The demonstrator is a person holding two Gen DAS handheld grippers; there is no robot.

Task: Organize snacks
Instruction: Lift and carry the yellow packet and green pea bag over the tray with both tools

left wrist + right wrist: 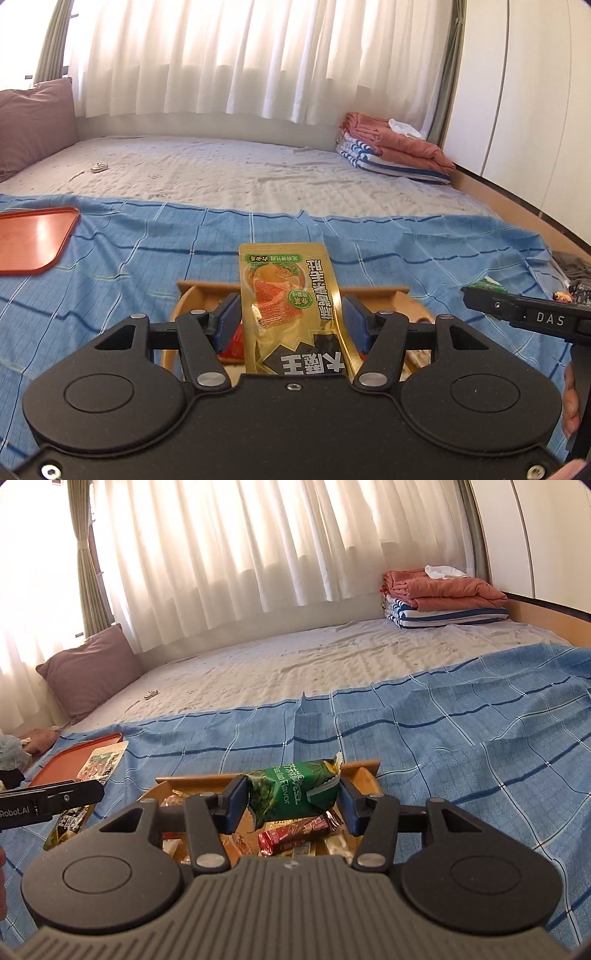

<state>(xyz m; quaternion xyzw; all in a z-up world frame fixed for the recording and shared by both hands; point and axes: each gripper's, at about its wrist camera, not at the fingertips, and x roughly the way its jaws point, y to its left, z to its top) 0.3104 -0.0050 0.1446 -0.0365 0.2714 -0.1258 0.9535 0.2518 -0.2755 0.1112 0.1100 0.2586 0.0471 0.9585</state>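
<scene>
Bed w/ wooden tray (364, 766): left tongs (291, 323) grip gold pouch (291, 295) (upright).

Left gripper (291, 321): black smooth body, round discs, silver screws, blue finger pads (229, 321). Right gripper (291, 805): grey ribbed housing, black linkages, "DAS" lettering.

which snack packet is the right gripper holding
The green packet, pinched between the right gripper jaws above the wooden tray. The gold packet is in the left gripper.
</scene>
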